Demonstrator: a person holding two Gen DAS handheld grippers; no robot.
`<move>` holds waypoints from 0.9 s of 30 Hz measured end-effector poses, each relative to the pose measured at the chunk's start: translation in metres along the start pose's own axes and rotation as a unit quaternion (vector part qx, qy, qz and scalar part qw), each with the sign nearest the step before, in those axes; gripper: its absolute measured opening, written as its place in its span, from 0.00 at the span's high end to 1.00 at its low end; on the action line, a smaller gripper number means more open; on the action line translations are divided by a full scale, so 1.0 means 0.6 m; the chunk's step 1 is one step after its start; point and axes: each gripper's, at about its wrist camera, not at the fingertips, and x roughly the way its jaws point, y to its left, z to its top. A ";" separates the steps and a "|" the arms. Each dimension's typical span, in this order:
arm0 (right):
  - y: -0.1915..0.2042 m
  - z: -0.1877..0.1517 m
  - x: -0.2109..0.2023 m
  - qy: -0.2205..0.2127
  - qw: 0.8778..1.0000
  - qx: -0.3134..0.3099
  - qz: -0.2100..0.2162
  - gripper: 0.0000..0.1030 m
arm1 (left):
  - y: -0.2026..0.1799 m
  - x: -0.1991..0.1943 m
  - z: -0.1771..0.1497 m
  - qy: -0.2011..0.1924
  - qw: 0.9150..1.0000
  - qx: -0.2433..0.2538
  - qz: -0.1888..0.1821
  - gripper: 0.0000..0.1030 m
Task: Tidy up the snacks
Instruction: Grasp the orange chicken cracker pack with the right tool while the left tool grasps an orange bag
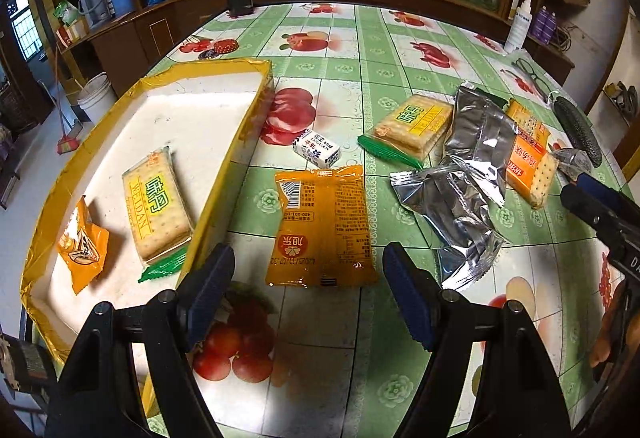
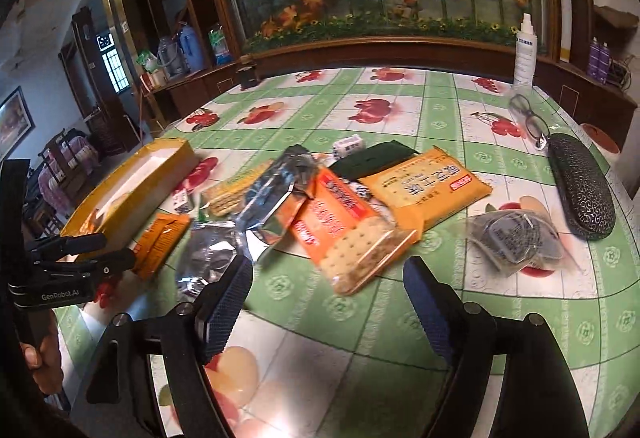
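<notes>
A yellow-rimmed white box (image 1: pixel 248 110) lies at the left of the table and holds a yellow-green cracker pack (image 1: pixel 156 202) and a small orange packet (image 1: pixel 82 242). My left gripper (image 1: pixel 308 290) is open and empty, just in front of an orange snack packet (image 1: pixel 320 226) lying flat. Farther off lie a small white candy box (image 1: pixel 316 148), another cracker pack (image 1: pixel 412 126), silver foil bags (image 1: pixel 460 174) and an orange cracker pack (image 1: pixel 528 158). My right gripper (image 2: pixel 328 302) is open and empty, just short of the orange cracker pack (image 2: pixel 344 234) in the right wrist view.
A yellow biscuit pack (image 2: pixel 428 190), a clear bag of dark snacks (image 2: pixel 516 234), a black glasses case (image 2: pixel 580 190), glasses (image 2: pixel 528 118) and a white spray bottle (image 2: pixel 525 50) lie at the right. A wooden cabinet with a plant display stands behind the table.
</notes>
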 end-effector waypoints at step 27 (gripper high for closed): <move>0.036 0.033 0.084 0.010 0.983 -0.174 -0.051 0.22 | -0.047 0.054 0.022 0.012 0.999 0.022 0.041 0.26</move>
